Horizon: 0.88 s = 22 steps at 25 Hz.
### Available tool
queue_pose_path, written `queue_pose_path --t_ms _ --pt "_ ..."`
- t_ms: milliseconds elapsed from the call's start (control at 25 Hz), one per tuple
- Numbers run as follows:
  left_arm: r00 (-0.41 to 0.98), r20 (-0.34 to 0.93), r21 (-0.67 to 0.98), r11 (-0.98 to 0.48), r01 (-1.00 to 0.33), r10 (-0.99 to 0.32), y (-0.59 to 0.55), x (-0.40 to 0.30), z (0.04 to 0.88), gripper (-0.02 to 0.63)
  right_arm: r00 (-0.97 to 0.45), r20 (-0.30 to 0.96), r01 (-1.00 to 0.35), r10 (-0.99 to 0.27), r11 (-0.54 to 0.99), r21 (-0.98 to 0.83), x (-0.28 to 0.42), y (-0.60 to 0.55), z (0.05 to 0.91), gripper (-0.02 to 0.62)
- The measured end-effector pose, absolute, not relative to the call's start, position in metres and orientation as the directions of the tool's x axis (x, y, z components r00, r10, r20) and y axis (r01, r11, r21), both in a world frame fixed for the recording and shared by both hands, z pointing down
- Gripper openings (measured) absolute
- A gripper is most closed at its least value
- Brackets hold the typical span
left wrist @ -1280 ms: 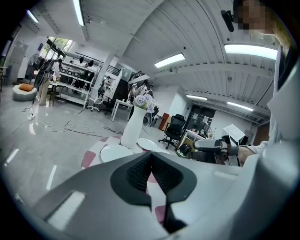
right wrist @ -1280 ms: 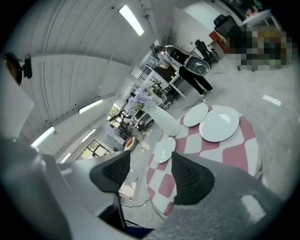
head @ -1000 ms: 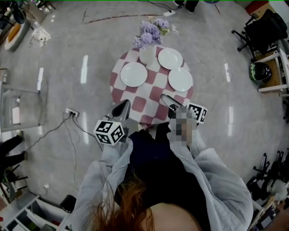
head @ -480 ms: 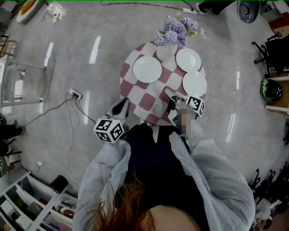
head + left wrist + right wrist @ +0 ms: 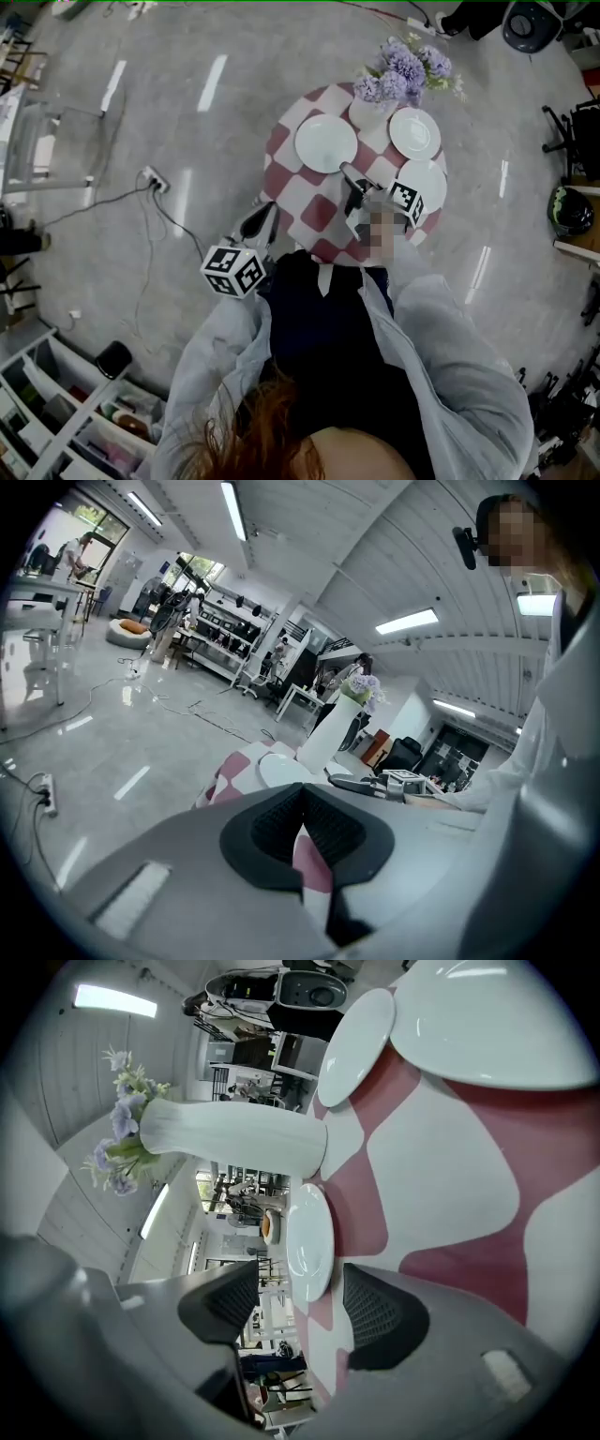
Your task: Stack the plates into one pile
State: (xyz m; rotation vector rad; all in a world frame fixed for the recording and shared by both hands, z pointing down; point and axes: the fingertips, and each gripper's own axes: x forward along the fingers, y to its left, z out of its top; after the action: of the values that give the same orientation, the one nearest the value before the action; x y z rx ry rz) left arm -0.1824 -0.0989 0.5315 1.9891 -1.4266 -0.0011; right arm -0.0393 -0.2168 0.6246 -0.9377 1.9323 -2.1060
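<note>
The white plates (image 5: 414, 133) lie apart on the checked table (image 5: 314, 214). They are stiff, smooth and easy to break, so the rim is the best place to pinch. The right gripper (image 5: 300, 1283) is half open and empty, aimed at one plate's (image 5: 309, 1241) edge, and the left gripper (image 5: 302, 803) seems closed on nothing.

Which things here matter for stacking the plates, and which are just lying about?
For the job: left plate, far right plate, near right plate.
Just lying about: vase of purple flowers, power strip on the floor, shelf unit.
</note>
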Motion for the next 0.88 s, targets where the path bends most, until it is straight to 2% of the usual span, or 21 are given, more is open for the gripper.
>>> queue_pose_path --t_ms 120,360,440,680,880 --pt "0.382 0.376 0.519 -0.15 -0.841 -0.844 -0.098 -0.189 0.532 0.011 -0.783 0.365 -0.303 -0.503 -0.203 -0.931 -0.043 -0.227 0.629 0.295" --pt "0.364 0.381 0.534 -0.119 -0.837 -0.85 -0.097 -0.196 0.538 0.011 -0.764 0.39 -0.301 -0.513 -0.251 -0.92 -0.048 -0.24 0.637 0.264" --pt "0.365 0.382 0.54 -0.116 -0.834 -0.849 -0.096 -0.196 0.539 0.011 -0.75 0.424 -0.328 -0.508 -0.27 -0.905 -0.05 -0.241 0.641 0.228" --pt "0.373 0.379 0.544 -0.123 -0.83 -0.847 -0.095 -0.194 0.54 0.011 -0.672 0.549 -0.431 -0.497 -0.339 -0.836 -0.042 -0.238 0.66 0.029" --pt "0.382 0.368 0.544 -0.137 -0.828 -0.848 -0.094 -0.195 0.538 0.011 -0.69 0.48 -0.398 -0.542 -0.27 -0.877 -0.045 -0.237 0.639 0.017"
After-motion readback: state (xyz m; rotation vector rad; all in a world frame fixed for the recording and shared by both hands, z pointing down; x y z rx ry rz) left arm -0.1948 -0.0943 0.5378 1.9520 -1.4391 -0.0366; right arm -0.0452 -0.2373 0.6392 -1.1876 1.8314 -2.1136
